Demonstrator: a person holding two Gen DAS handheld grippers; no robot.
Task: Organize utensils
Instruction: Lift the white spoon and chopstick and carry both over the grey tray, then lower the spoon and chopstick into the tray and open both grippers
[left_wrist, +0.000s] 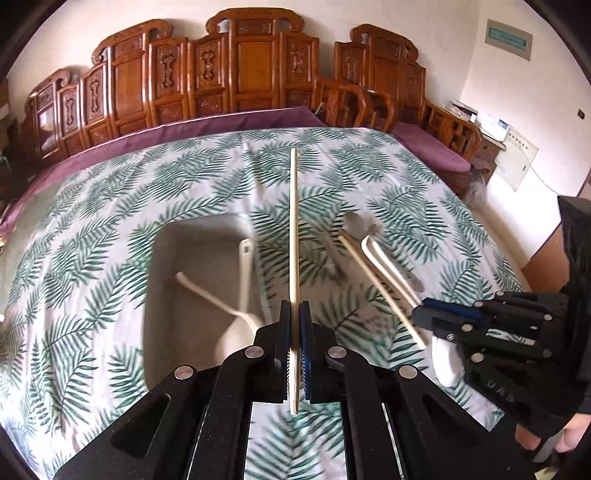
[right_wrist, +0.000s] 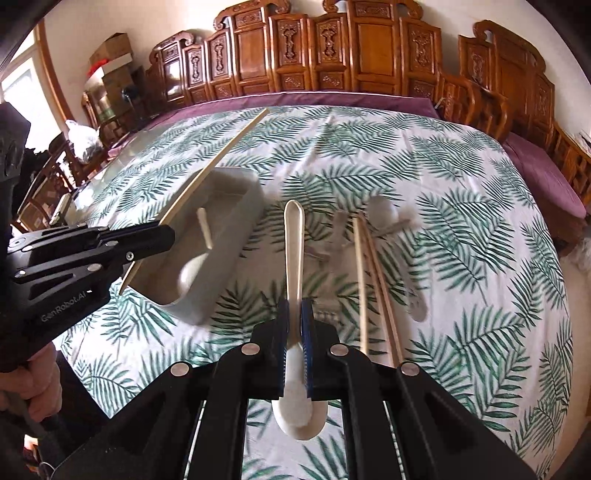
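1. The left claw (left_wrist: 294, 325) is clamped on a chopstick (left_wrist: 294, 236), which stands up past its tips above the leaf-print cloth (left_wrist: 110, 229) covering the bench.
2. The right claw (right_wrist: 294, 332) is clamped on a white spoon (right_wrist: 294, 251); the handle points away from the camera and the bowl hangs behind the pads.
3. A grey tray (left_wrist: 159, 280) sits on the cloth just left of the left claw. A white spoon (left_wrist: 207, 295) and a second pale utensil (left_wrist: 245, 266) lie in it.
4. Right of the tray, on the cloth, two chopsticks (right_wrist: 369, 280) lie side by side, with blurred metal spoons (right_wrist: 384, 214) near them.
5. The only writing that can be read is "GenRobot.AI", printed in white on the side of the left claw's black body, seen from the right wrist view (right_wrist: 62, 306).
6. A wall panel (left_wrist: 509, 38) and a notice (left_wrist: 517, 162) at the right of the room carry text too small to read.
7. A carved wooden bench-back (left_wrist: 236, 74) stands behind the cloth.
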